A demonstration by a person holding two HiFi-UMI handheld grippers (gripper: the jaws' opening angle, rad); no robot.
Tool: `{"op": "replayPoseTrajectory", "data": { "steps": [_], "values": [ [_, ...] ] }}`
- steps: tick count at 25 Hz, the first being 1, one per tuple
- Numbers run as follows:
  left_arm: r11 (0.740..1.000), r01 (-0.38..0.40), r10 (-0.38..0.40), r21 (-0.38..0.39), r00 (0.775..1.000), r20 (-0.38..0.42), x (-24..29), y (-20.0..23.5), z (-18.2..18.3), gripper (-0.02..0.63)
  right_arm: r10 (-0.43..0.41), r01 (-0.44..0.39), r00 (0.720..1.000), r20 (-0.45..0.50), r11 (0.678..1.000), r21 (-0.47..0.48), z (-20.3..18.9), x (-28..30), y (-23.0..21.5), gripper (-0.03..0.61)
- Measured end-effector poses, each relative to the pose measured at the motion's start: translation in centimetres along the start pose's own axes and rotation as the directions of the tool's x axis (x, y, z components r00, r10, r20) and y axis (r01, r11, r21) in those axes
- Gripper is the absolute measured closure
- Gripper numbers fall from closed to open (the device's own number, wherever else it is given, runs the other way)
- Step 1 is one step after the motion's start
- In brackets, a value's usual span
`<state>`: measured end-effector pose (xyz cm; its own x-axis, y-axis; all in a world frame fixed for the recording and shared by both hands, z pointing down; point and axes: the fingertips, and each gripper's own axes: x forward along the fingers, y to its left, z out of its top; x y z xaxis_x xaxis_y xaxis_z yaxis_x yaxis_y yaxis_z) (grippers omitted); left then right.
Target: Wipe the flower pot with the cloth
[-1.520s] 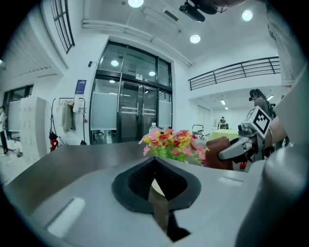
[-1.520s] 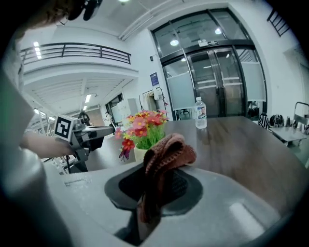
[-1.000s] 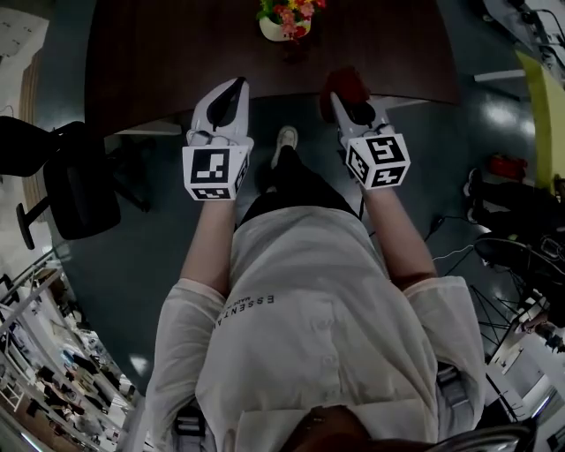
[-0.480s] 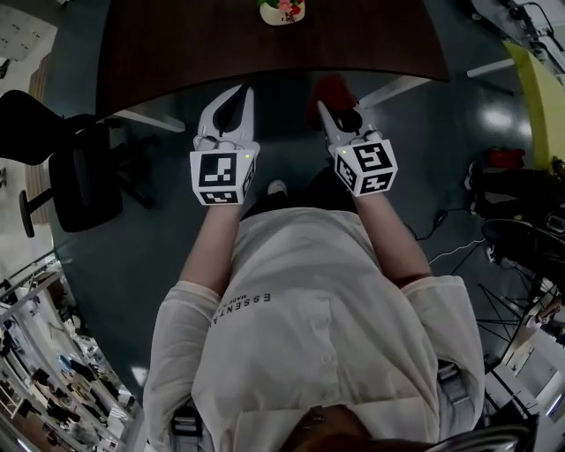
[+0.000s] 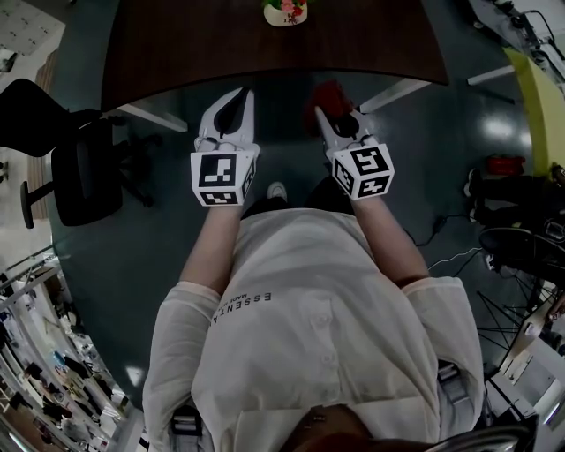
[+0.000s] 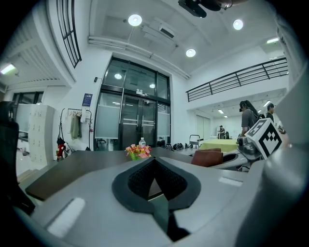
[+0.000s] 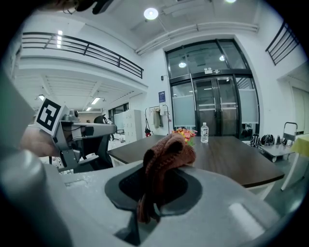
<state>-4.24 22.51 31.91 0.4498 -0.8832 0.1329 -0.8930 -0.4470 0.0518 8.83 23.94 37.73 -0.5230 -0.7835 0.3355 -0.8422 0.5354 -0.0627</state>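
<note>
Across the upper part of the head view, a dark wooden table is seen, its near edge just above both grippers. Below it, the lower centre of the frame is filled by the person's white shirt. A black office chair is noted at the left edge.

The left gripper is held left of centre, tips toward the table. In the left gripper view its jaws are closed tip to tip, with nothing between them.

The right gripper is held right of centre, level with the left one and apart from it. Its jaws are clamped on a reddish-brown cloth, which is bunched above the jaws and hangs down between the pads.

The flower pot, white and filled with pink and yellow flowers, is found at top centre. It stands on the far part of the table, well apart from both grippers.

A clear water bottle is recorded just right of the flowers in the right gripper view.
</note>
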Motion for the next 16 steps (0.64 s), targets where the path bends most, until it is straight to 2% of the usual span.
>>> {"op": "replayPoseTrajectory", "data": {
  "steps": [6,16],
  "values": [
    [1.0,0.015,-0.015,-0.012,1.0,0.0,0.6,-1.5,0.2,0.598,0.008,-0.008,1.0,-0.02,1.0,-0.007,-0.1,-0.3,-1.0,0.528],
    [0.999,-0.004,0.003,-0.037,1.0,-0.02,1.5,-1.6,-0.8,0.598,0.001,-0.002,0.999,-0.039,1.0,-0.014,-0.4,-0.2,-2.0,0.528]
  ]
}}
